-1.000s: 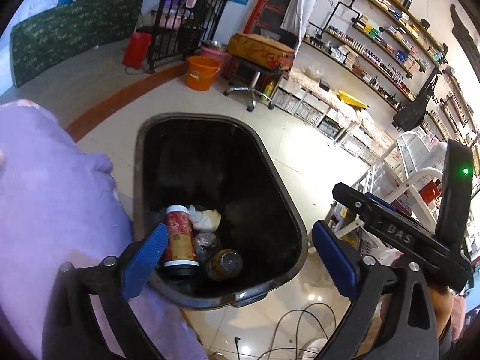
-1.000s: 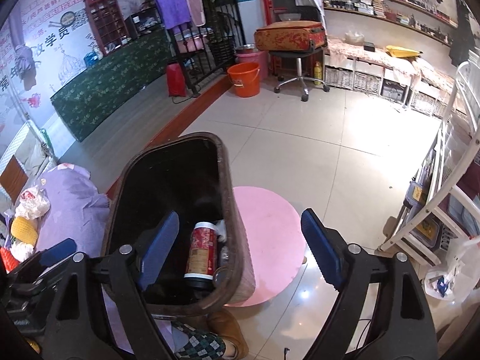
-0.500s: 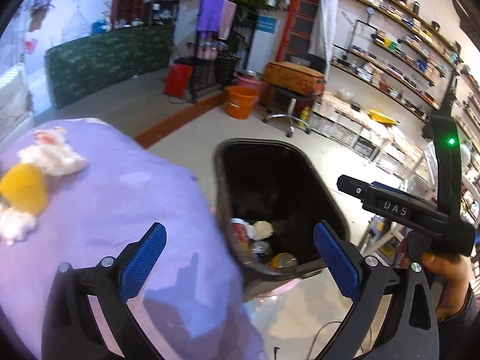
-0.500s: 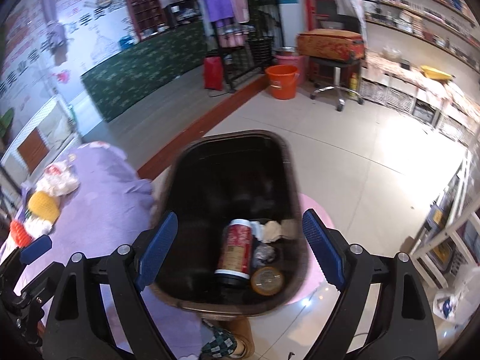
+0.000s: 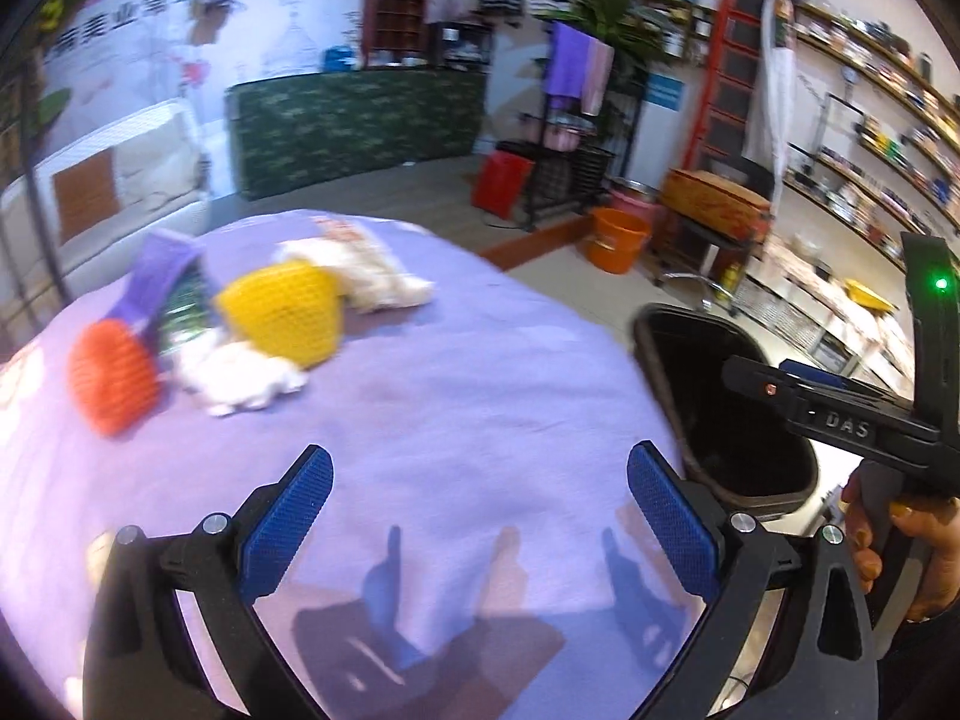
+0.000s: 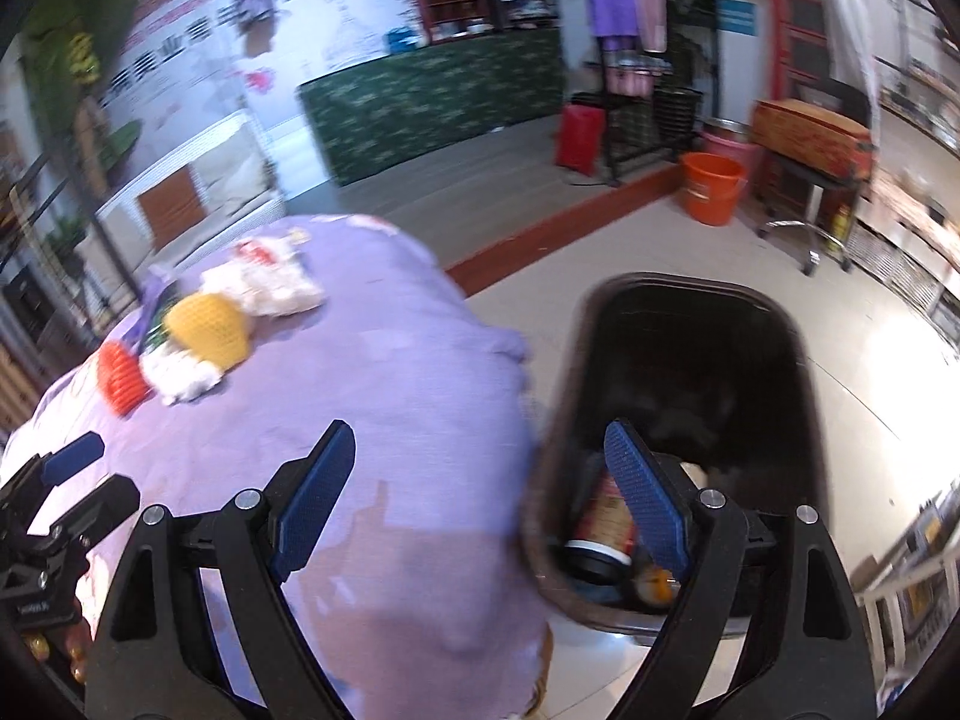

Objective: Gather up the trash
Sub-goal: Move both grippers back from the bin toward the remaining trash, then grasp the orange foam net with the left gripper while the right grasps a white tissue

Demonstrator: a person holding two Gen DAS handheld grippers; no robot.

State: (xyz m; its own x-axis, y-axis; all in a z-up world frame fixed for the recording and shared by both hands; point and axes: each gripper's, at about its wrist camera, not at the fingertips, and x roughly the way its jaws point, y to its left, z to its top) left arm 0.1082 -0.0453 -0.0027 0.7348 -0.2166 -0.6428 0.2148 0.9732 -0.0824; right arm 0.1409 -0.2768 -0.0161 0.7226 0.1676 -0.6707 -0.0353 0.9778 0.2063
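Observation:
A round table with a purple cloth (image 5: 456, 396) holds trash at its far left: a yellow foam net (image 5: 282, 312), an orange foam net (image 5: 111, 375), white crumpled tissue (image 5: 240, 375), a white wrapper (image 5: 360, 267) and a purple packet (image 5: 159, 276). The same heap shows in the right wrist view (image 6: 204, 330). A black bin (image 6: 690, 360) stands right of the table, with a red can (image 6: 606, 522) and other trash inside. My left gripper (image 5: 480, 516) is open and empty above the cloth. My right gripper (image 6: 480, 492) is open and empty over the table edge and bin rim.
An orange bucket (image 5: 618, 237), a stool with a patterned case (image 5: 714, 198), a clothes rack (image 5: 570, 138) and wall shelves (image 5: 870, 138) stand behind the bin. A green-covered counter (image 5: 360, 120) is at the back. White racks stand at the far right (image 6: 900, 588).
Both grippers have swung left, from over the bin to over the purple table. The trash heap has come into view. Both stay open and empty.

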